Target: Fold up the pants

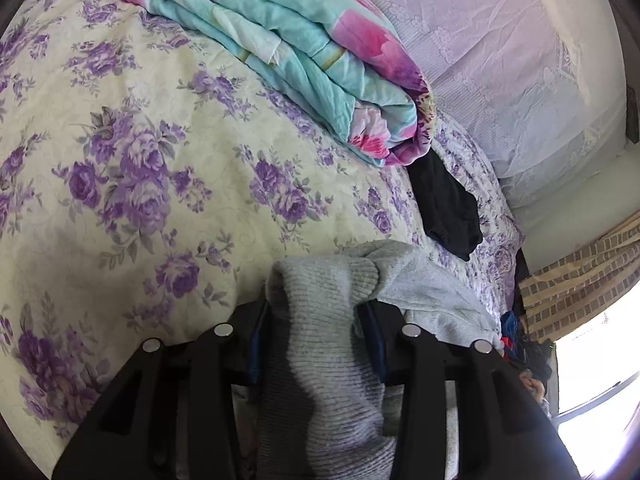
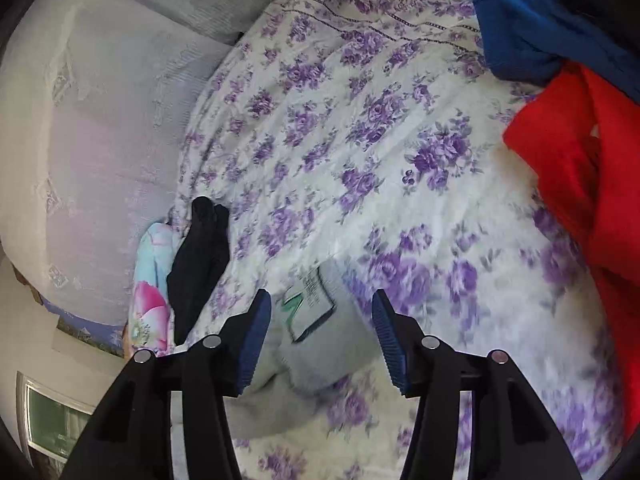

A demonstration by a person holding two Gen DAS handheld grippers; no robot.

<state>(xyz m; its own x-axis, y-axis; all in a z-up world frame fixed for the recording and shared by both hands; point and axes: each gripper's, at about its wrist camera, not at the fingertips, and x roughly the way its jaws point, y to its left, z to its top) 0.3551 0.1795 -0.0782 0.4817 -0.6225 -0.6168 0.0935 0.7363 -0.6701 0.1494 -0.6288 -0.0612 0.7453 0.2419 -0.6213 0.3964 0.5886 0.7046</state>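
The grey pants (image 1: 320, 344) are soft knit fabric with a ribbed band. In the left wrist view my left gripper (image 1: 316, 312) has a thick bunch of the ribbed band between its fingers and is shut on it, above the floral bedspread (image 1: 132, 168). The rest of the pants trails to the right. In the right wrist view my right gripper (image 2: 322, 312) is open, its blue pads (image 2: 256, 340) on either side of the pants' waist part (image 2: 324, 320) with its white label (image 2: 310, 300), which lies on the bed. The view is blurred.
A folded turquoise and pink quilt (image 1: 288, 48) lies at the back of the bed, with a black garment (image 1: 444, 204) beside it. Red (image 2: 580, 168) and blue (image 2: 528, 36) clothes lie at the right in the right wrist view. A lace-covered headboard (image 1: 520, 80) borders the bed.
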